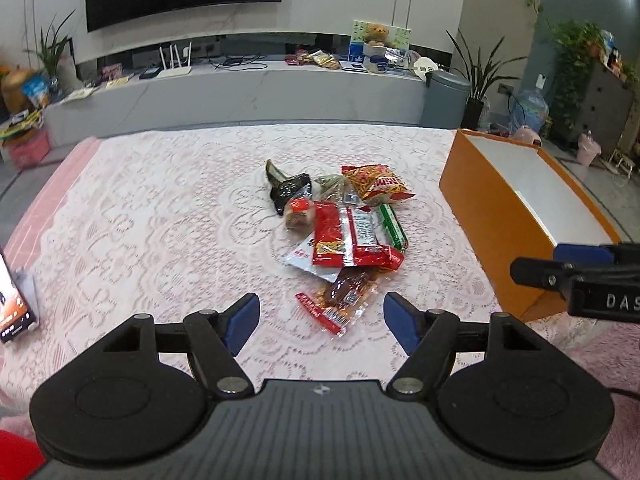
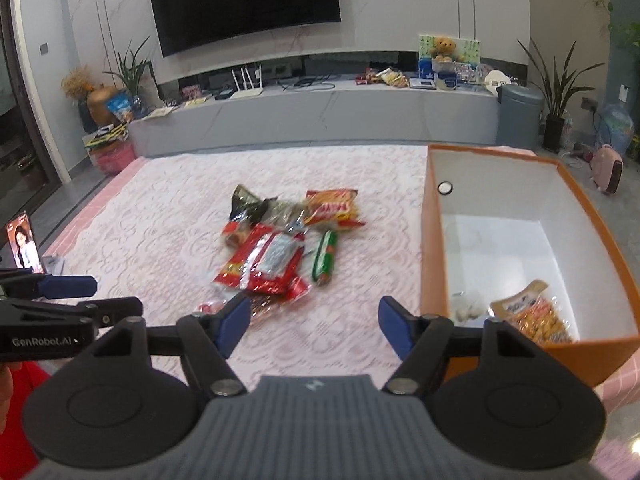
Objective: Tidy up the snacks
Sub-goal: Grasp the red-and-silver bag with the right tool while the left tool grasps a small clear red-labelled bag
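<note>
Green stick snack (image 1: 394, 226) lies lengthwise, pointing toward orange box (image 1: 480, 216).

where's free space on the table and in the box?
Bare lace tablecloth between the propped phone and the snack pile. Orange box: far half of its white floor bare; near end holds a nut packet. The pile's middle is crowded.

A pink lace cloth (image 1: 160, 208), rough and matt, covers the worktop. On it the snack packets (image 1: 344, 236) are glossy crinkled plastic film. Beside them the orange box (image 2: 434, 264) looks like smooth matt cardboard, white inside. Each hand-held gripper is matt black plastic
</note>
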A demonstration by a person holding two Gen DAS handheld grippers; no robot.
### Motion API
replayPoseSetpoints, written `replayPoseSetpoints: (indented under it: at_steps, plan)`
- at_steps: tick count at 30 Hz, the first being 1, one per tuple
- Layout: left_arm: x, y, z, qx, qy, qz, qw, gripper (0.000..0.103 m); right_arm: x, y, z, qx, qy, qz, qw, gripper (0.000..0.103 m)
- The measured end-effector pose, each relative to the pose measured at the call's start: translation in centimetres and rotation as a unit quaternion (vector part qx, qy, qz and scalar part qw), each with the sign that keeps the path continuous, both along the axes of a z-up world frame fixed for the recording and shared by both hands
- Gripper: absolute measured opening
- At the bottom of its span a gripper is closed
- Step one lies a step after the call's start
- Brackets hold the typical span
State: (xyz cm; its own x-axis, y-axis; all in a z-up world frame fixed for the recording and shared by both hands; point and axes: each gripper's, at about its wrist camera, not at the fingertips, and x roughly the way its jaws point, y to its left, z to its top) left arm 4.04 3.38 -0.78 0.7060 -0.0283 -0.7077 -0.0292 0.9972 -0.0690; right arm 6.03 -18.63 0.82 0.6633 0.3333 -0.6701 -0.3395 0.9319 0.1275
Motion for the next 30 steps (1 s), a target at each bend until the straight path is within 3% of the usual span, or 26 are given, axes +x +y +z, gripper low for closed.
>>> replayPoseSetpoints:
  at_steps: [4, 9, 14, 17, 22, 25, 30]
  plan:
    - [0.4, 1.7, -0.1, -0.006, 0.002, -0.003, 1.0000, 0.086, -0.6, 0.7, 0.4, -0.005, 0.003, 0.013, 1.000, 0.074]
    - [2.3, 3.0, -0.7, -0.033, 0.009, -0.040, 0.9986, 0.081, 0.8, 1.8, 0.2, -0.026, 0.006, 0.023, 0.999, 0.072]
    - [5.4, 3.1, -1.9, -0.003, 0.023, -0.081, 0.9965, 0.081, 3.9, 3.8, -1.1, -0.055, 0.019, 0.043, 0.997, 0.066]
    - [7.8, 3.7, -2.9, -0.009, 0.037, -0.089, 0.9953, 0.081, 7.0, 4.9, -2.3, -0.060, 0.041, 0.046, 0.996, 0.066]
    - [12.6, 5.1, -4.5, 0.001, 0.045, -0.066, 0.9968, 0.078, 12.2, 6.4, -4.2, -0.044, 0.075, 0.038, 0.995, 0.066]
    - [15.2, 6.1, -5.3, -0.024, 0.045, -0.038, 0.9980, 0.077, 14.8, 7.3, -5.4, -0.031, 0.103, 0.034, 0.994, 0.070]
    - [18.3, 6.7, -6.2, -0.051, 0.032, -0.008, 0.9982, 0.077, 17.4, 8.7, -7.1, -0.040, 0.110, 0.046, 0.992, 0.072]
